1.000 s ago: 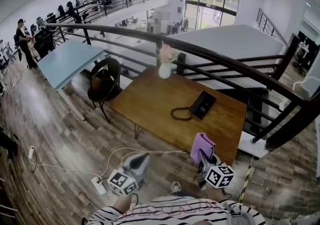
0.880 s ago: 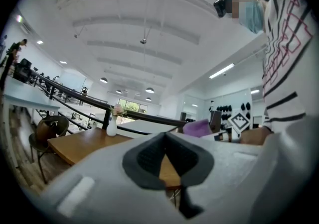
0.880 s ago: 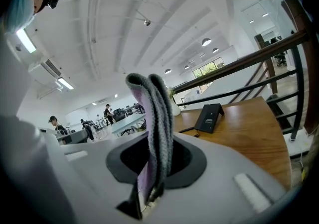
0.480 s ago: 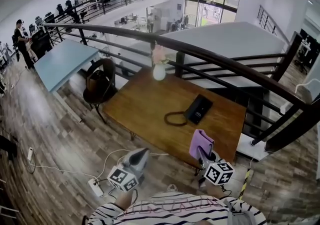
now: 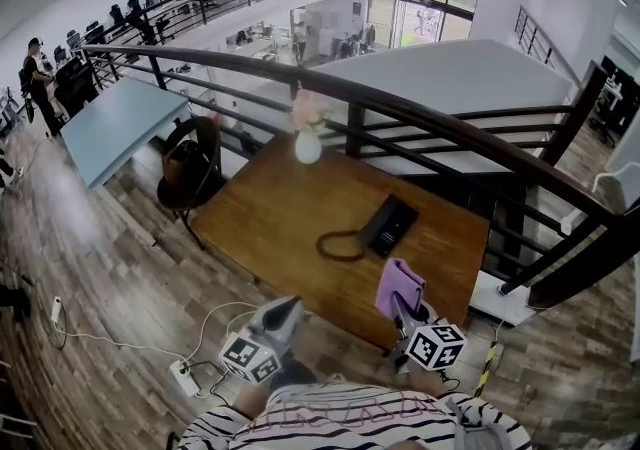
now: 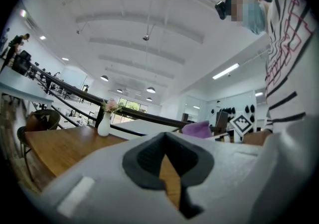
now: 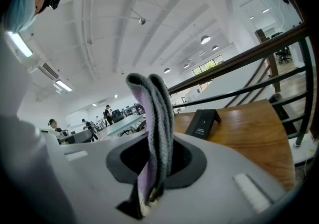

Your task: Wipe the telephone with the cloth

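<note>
Head view: a wooden table (image 5: 280,218) fills the centre of the frame. The black telephone (image 5: 388,225) lies flat right of centre on it, its coiled cord (image 5: 340,246) looped just to its left. A white vase (image 5: 308,146) with pink flowers stands at the table's far edge, by the dark railing (image 5: 450,128). At lower centre the left gripper (image 5: 287,307) hangs off the table's near edge. The right gripper (image 5: 401,302) is at the near right corner with the purple cloth (image 5: 400,283) standing up from it, well apart from the telephone.

Left gripper view: the jaws are together with nothing between them. The vase is at centre left and the cloth right of centre.

Right gripper view: the jaws are clamped on the folded cloth, which rises at centre frame. The telephone lies beyond on the table, right of centre.
</note>
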`<state>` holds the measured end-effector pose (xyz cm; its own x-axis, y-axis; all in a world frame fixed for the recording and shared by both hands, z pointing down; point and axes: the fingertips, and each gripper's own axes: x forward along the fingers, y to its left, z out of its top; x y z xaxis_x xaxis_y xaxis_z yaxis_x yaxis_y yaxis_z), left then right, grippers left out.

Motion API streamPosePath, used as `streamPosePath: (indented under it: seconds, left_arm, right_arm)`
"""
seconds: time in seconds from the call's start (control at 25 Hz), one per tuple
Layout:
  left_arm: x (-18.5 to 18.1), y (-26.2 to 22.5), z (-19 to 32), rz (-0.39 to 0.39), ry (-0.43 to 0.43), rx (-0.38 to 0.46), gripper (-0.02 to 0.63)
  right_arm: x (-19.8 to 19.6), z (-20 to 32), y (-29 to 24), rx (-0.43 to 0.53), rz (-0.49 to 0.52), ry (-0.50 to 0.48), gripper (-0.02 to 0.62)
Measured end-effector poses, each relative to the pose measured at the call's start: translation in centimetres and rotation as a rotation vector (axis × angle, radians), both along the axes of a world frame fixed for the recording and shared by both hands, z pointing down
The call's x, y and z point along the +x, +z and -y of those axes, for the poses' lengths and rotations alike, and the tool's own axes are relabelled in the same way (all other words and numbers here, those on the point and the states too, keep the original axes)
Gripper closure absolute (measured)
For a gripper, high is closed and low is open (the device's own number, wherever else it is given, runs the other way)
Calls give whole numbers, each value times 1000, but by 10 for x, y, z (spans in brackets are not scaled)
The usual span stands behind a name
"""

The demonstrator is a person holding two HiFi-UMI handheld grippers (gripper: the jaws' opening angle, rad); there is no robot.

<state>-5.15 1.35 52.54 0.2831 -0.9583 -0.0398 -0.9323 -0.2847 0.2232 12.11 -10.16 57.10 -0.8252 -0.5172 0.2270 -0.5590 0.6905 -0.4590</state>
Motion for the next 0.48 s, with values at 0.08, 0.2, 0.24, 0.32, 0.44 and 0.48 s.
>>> streamPosePath:
  seconds: [0.08, 0.2, 0.24, 0.32, 0.44, 0.48]
  left_arm:
    - [-6, 2, 10, -2, 9, -6, 607]
    - [-25, 6, 27, -12, 23, -7, 607]
    - [-33, 7, 32, -16, 31, -8, 607]
    - [-50, 5, 43, -18, 58, -12, 607]
    - [-75, 1, 62, -7, 112, -17, 607]
    - [-84, 0, 68, -5, 129, -18, 607]
  right_arm:
    - [-6, 7, 2, -5, -1, 6, 535]
    - [-23, 21, 6, -10, -4, 27, 535]
    - [-31, 26, 7, -10, -5, 37, 535]
    - [-46, 34, 5, -12, -6, 65, 535]
    - [-70, 44, 1, -15, 2, 110, 535]
    - [-79, 48, -1, -14, 6, 124, 535]
